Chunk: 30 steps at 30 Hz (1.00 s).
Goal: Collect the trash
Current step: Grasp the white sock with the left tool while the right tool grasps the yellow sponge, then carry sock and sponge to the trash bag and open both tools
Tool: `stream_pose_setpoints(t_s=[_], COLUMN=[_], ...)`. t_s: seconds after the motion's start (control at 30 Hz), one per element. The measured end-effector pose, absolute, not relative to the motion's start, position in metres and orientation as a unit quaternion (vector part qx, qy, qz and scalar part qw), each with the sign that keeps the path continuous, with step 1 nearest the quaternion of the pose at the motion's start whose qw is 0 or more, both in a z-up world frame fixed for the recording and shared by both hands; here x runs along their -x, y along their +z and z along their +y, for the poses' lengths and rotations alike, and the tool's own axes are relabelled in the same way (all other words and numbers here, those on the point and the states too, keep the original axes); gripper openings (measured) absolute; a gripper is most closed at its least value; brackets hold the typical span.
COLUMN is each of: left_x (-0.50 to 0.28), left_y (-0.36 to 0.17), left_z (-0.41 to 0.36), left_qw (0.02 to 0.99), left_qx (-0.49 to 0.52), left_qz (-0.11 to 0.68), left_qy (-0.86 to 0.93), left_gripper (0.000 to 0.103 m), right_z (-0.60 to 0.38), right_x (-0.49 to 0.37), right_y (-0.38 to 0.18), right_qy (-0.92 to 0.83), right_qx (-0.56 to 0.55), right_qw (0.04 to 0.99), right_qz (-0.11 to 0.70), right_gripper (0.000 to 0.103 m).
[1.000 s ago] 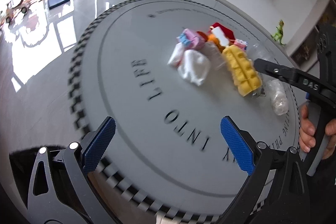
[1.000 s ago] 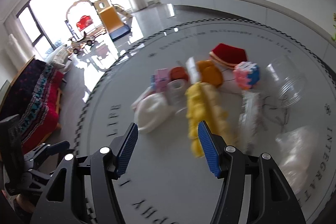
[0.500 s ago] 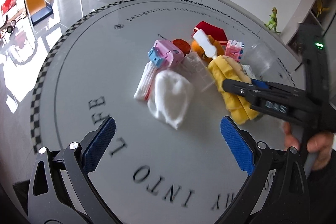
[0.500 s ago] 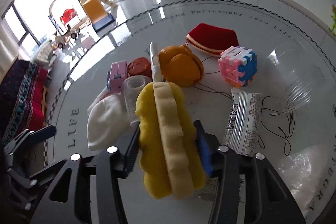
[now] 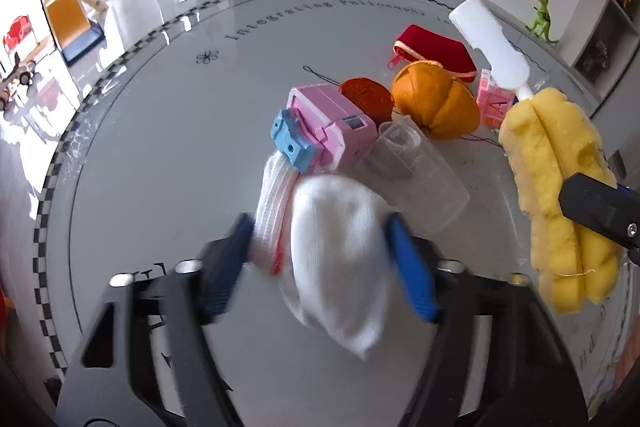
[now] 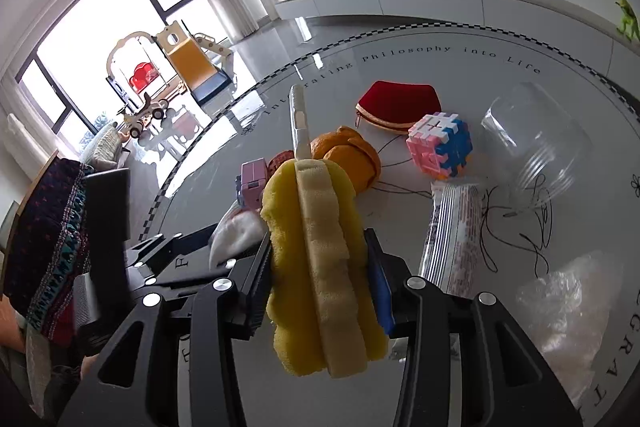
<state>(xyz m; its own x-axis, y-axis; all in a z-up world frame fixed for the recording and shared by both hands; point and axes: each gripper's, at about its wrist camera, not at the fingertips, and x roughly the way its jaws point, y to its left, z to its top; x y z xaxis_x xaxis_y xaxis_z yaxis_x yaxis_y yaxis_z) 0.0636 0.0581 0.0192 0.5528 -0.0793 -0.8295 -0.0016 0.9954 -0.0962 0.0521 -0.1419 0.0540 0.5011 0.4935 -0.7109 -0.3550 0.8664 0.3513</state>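
White sock point(image 5: 340, 247) between the left gripper's point(image 5: 320, 251) closed blue jaws, above the round table point(image 5: 160, 147).

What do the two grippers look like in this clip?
Both look alike. The left gripper and the right gripper have black, angular frames with triangular cut-outs, silver round screw heads at the joints, and blue ribbed pads on the inner faces of the fingers. No cables or markings are visible here. A bit of bare skin shows at the lower left edge of the right wrist view; no sleeve can be made out.

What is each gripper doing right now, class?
Left gripper: closed on the white fabric sock.
Right gripper: closed on the yellow sponge brush with white handle.
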Motion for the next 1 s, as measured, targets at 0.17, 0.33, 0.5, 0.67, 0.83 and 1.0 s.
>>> stream_pose_setpoints(t_s=[0.17,0.33,0.5,0.67,0.83,1.0], left_x=[-0.046,-0.013,0.028,0.069,0.108,0.162], left_y=[0.022,0.032,0.045,0.055,0.054,0.052], left_z=[0.068,0.072,0.077,0.085,0.106,0.135], left_qw=[0.873,0.878,0.884,0.891,0.893,0.898], left_qx=[0.073,0.081,0.087,0.096,0.107,0.122], left_qz=[0.48,0.47,0.457,0.442,0.436,0.422], left_qy=[-0.046,-0.047,-0.043,-0.035,-0.011,0.02], left_gripper=[0.028,0.028,0.028,0.028,0.028,0.028], right_z=[-0.139,-0.136,-0.127,-0.108,-0.078,-0.04], right_x=[-0.045,-0.031,-0.012,0.013,0.039,0.073], right_y=[0.066,0.077,0.086,0.092,0.093,0.09], right_qy=[0.245,0.248,0.257,0.275,0.299,0.333], right_qx=[-0.081,-0.082,-0.086,-0.081,-0.067,-0.053], right_qw=[0.867,0.869,0.867,0.863,0.855,0.841], right_qz=[0.427,0.421,0.418,0.417,0.419,0.423], right_gripper=[0.044,0.044,0.044,0.045,0.045,0.045])
